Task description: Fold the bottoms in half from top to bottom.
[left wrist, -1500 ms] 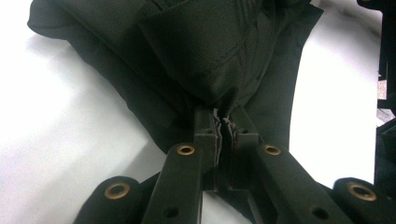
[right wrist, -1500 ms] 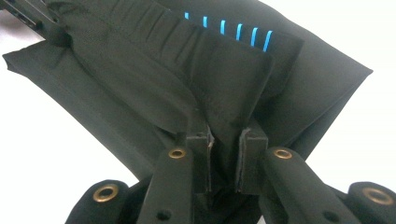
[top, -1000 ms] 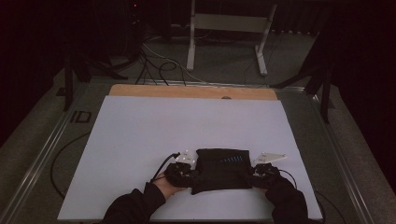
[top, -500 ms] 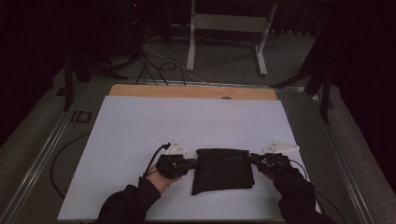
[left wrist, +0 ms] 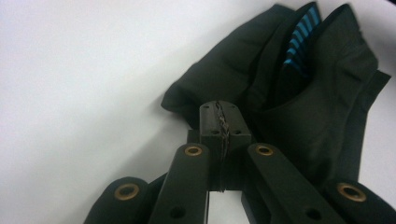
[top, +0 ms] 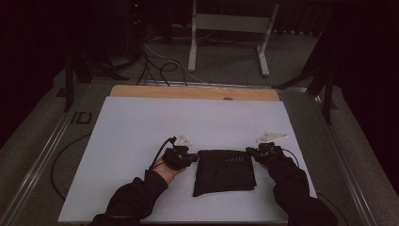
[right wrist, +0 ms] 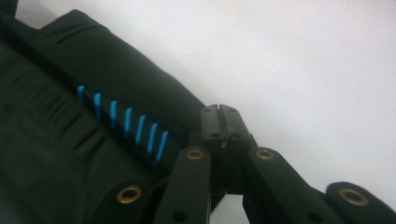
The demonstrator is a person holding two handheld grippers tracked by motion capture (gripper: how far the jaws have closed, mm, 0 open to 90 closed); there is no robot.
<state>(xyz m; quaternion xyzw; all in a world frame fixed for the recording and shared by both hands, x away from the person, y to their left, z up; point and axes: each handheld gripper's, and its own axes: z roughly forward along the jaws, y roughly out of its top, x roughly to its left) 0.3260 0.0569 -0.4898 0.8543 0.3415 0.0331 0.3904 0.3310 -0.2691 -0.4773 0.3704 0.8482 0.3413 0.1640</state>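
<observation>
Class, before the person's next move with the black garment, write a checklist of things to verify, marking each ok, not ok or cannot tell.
1. Left tongs shut, having just been closing: ok.
2. Right tongs shut, having just been closing: ok.
3. Cloth of the black garment pinched in either tongs: cannot tell.
4. Tongs placed at the garment's two far corners, one each side: ok.
5. Garment lies folded on the white table: ok.

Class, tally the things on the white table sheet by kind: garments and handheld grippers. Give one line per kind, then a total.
Folded black cloth garment with blue stripes: 1
Black two-jaw handheld grippers, left gripper and right gripper: 2
Total: 3
</observation>
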